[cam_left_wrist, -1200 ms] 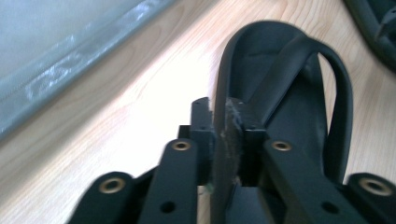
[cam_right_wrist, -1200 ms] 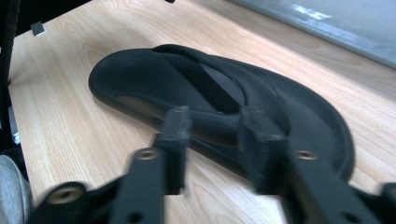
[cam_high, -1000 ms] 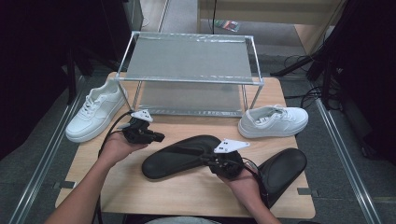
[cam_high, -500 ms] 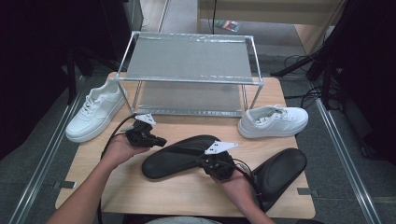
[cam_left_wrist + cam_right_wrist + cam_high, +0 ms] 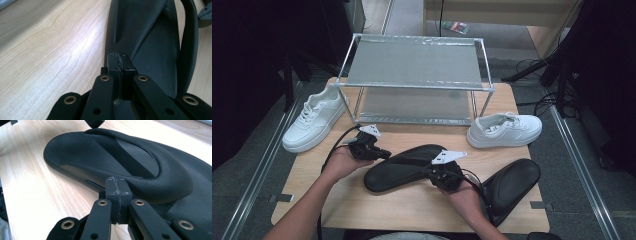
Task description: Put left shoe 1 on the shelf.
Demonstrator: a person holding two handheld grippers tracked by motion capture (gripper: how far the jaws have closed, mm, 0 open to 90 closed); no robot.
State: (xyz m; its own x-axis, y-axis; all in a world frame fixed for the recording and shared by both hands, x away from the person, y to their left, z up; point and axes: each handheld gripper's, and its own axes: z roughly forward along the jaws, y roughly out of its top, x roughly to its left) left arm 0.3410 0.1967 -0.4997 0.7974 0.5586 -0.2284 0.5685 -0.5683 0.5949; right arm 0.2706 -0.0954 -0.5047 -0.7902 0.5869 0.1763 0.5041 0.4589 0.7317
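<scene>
Closing is done on both sides: left gripper (image 5: 383, 154) and right gripper (image 5: 435, 171) now show pads pressed flat together, nothing visible between them, where the right jaws stood slightly apart a second ago. Hands barely shifted. The black slipper (image 5: 407, 165) lies at table (image 5: 412, 212) centre, with the left tips at its 10 o'clock end and the right tips at its 4 o'clock edge. Whether either pinches the rim, cannot tell. Likely a two-handed lift toward the rack (image 5: 414, 62) at 12 o'clock.
</scene>
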